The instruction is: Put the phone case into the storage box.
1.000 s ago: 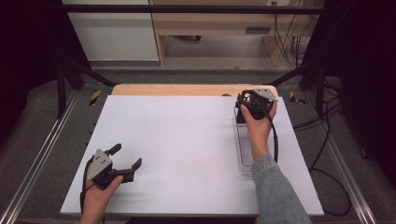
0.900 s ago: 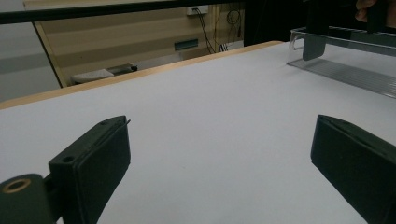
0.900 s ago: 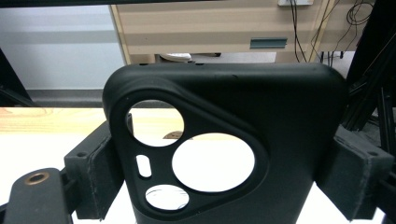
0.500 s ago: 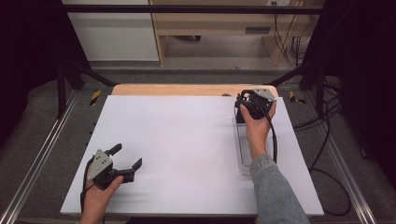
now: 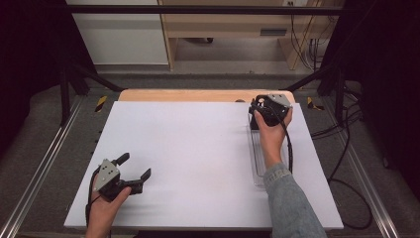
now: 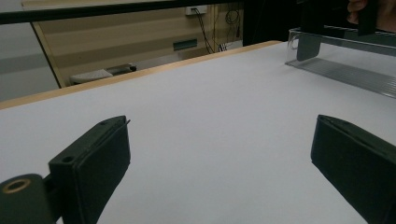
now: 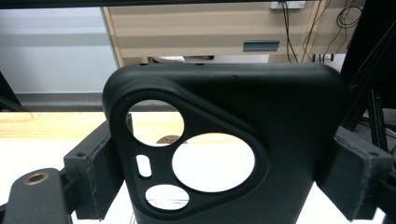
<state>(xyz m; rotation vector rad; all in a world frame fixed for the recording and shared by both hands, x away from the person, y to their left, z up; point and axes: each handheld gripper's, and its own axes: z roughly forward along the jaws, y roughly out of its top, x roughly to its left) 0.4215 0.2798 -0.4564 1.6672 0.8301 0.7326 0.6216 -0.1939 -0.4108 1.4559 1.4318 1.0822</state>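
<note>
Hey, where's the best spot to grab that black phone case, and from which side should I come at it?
Grip the phone case across its two long edges, below the camera cutouts, coming straight at its flat back. It stands upright and those edges are straight and parallel, so the pads sit flat. The right gripper already clamps it this way.

Item: changes since the earlier pictures: none are showing.
- Left claw (image 5: 133, 166): not shifting against the clear tray (image 5: 257, 168); jaws not widening or narrowing.
- Right claw (image 5: 261, 113): not moving at the tray's far end.
- Black phone case (image 7: 280, 116): not slipping between its pads.
- Bench (image 5: 198, 144): nothing arriving or leaving.
</note>
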